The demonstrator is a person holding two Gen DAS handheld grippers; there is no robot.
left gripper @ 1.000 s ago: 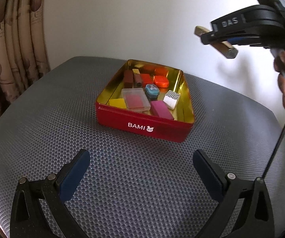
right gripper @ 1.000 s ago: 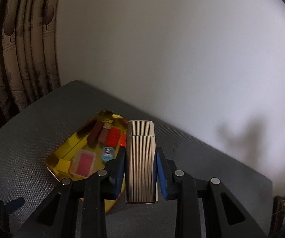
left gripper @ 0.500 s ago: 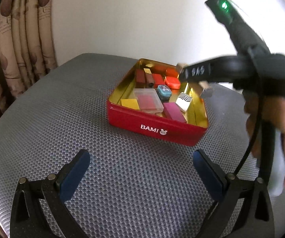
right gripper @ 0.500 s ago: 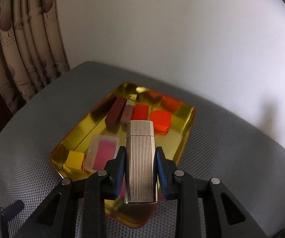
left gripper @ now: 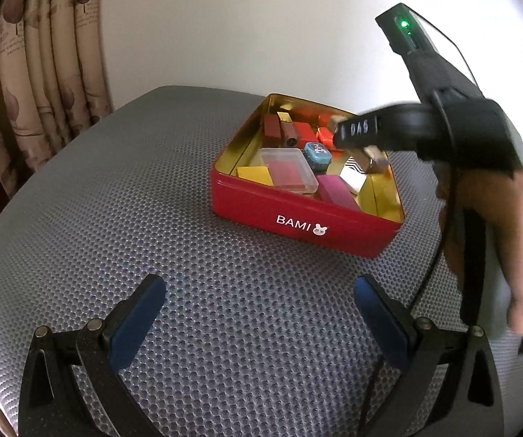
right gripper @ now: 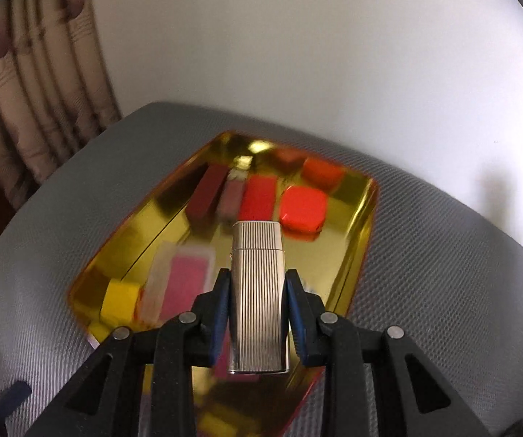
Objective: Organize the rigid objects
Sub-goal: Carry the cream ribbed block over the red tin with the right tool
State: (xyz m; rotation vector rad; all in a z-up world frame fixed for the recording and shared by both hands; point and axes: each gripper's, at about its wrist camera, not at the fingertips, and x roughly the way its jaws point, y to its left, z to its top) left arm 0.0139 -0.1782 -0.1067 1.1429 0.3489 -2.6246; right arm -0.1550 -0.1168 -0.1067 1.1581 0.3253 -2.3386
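The right gripper (right gripper: 257,306) holds the lighter (right gripper: 257,291) above the tin (left gripper: 261,202); it is better to lower it into the free corner. The left gripper (left gripper: 257,313) is wide.

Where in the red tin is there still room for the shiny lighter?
The red tin has bare gold floor along its right wall, beside the zigzag box. The left and back are crowded with blocks. The grey seat around it is open too.
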